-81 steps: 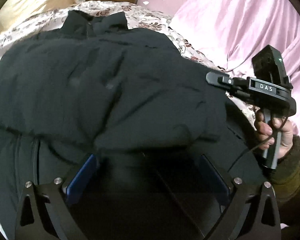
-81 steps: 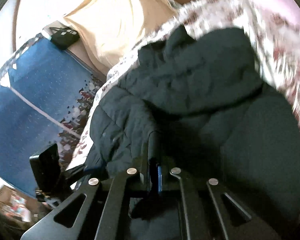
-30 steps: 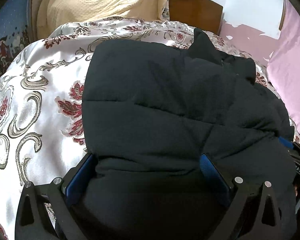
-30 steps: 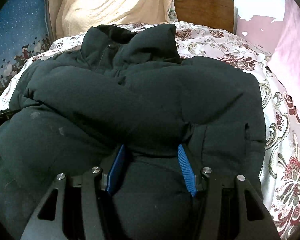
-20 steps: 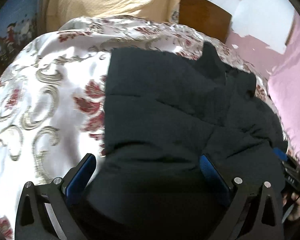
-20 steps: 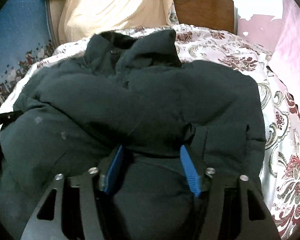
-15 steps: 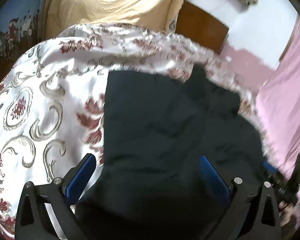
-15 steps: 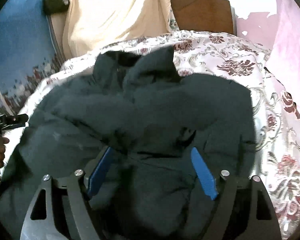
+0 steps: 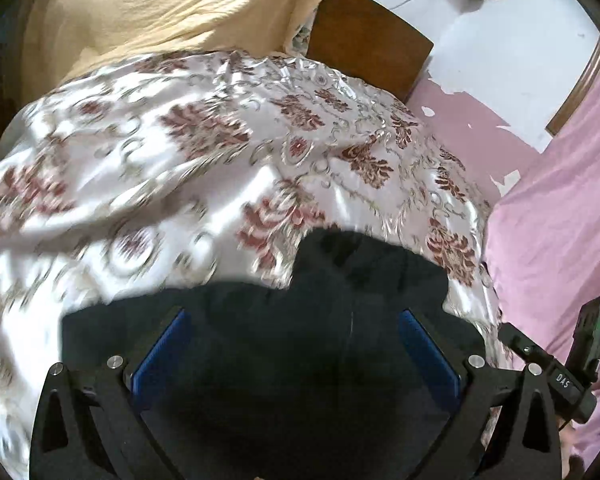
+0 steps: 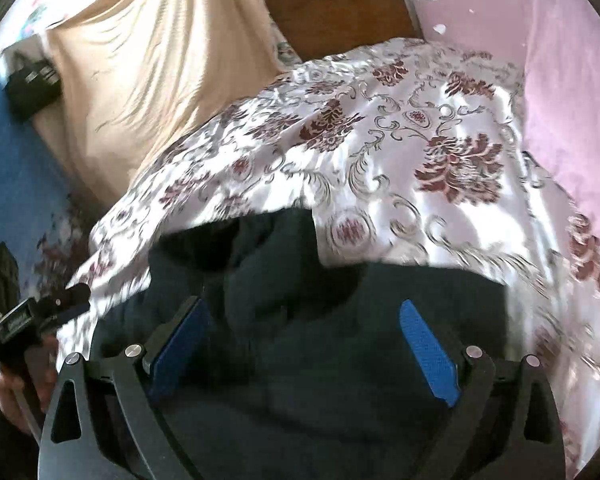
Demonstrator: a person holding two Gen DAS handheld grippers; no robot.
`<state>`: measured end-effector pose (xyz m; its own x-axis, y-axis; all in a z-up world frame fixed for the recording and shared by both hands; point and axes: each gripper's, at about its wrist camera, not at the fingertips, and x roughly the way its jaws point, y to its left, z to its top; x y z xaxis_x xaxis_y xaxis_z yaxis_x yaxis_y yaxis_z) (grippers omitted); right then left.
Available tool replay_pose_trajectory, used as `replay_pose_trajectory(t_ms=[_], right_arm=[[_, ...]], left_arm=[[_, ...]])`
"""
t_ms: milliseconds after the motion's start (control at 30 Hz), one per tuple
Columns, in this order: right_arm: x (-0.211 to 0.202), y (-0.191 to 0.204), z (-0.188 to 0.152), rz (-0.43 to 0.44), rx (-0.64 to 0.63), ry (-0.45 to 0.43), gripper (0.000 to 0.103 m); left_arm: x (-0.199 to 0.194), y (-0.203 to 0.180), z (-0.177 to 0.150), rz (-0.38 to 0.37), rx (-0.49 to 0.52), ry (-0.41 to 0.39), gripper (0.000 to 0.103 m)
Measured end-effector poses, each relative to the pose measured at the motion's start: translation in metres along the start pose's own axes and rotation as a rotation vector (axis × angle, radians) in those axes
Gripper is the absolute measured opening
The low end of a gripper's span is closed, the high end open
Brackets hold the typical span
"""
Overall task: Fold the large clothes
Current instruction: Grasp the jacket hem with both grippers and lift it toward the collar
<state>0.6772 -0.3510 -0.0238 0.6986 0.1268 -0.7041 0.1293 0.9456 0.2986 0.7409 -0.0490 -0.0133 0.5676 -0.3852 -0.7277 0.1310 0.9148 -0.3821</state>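
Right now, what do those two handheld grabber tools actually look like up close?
Each is a black frame of triangular cut-out arms with silver screws, ending in two jaws faced with ribbed blue pads. Seen from the side, the right gripper carries a white "DAS" label and a black box with a green light on top. The left gripper has the same black pistol-style handle.

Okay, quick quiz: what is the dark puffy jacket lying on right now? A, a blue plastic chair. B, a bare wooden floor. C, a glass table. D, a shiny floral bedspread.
D: the dark jacket lies on the shiny white bedspread with red flowers.
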Motion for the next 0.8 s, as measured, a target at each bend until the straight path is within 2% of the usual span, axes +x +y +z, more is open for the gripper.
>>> replay_pose_trajectory(t_ms=[33, 67, 133, 300, 333, 367, 400, 467, 500, 533, 567, 600, 667, 800], right_arm=[[0.014, 0.002, 0.007, -0.012, 0.012, -0.001, 0.091], [0.027, 0.004, 0.014, -0.021, 0.025, -0.002, 0.082], [0.050, 0.008, 0.024, -0.017, 0.048, 0.006, 0.073], [0.093, 0.011, 0.035, -0.002, 0.116, 0.026, 0.072], [0.099, 0.012, 0.035, 0.000, 0.119, 0.033, 0.066], [0.106, 0.015, 0.033, 0.007, 0.113, 0.047, 0.054], [0.109, 0.017, 0.032, 0.008, 0.109, 0.058, 0.048], [0.111, 0.021, 0.026, 0.000, 0.093, 0.059, 0.031], [0.107, 0.021, 0.024, -0.005, 0.086, 0.046, 0.028], [0.099, 0.021, 0.022, 0.012, 0.080, 0.027, 0.024], [0.093, 0.022, 0.020, 0.023, 0.072, 0.016, 0.020], [0.084, 0.022, 0.018, 0.027, 0.059, 0.004, 0.018], [0.065, 0.024, 0.015, 0.045, 0.027, -0.021, 0.016], [0.014, 0.028, 0.002, 0.073, -0.049, -0.080, 0.014]], left_arm=[[0.012, -0.007, 0.007, 0.024, 0.018, 0.006, 0.103], [0.019, -0.012, 0.011, 0.036, 0.033, 0.011, 0.103], [0.038, -0.020, 0.018, 0.084, 0.064, 0.015, 0.103], [0.067, -0.018, 0.025, 0.124, 0.065, 0.026, 0.103], [0.070, -0.016, 0.025, 0.123, 0.060, 0.023, 0.103], [0.072, -0.015, 0.024, 0.121, 0.056, 0.021, 0.103], [0.073, -0.013, 0.023, 0.119, 0.049, 0.014, 0.098], [0.071, -0.009, 0.022, 0.091, 0.036, 0.000, 0.078], [0.068, -0.008, 0.022, 0.060, 0.029, -0.003, 0.058], [0.064, -0.007, 0.021, 0.027, 0.023, -0.006, 0.032], [0.061, -0.006, 0.020, 0.007, 0.016, -0.010, 0.018], [0.057, -0.004, 0.018, -0.020, 0.006, -0.010, 0.011], [0.040, -0.005, 0.012, -0.042, 0.013, -0.050, 0.009], [-0.016, -0.011, -0.008, -0.075, 0.094, -0.149, 0.007]])
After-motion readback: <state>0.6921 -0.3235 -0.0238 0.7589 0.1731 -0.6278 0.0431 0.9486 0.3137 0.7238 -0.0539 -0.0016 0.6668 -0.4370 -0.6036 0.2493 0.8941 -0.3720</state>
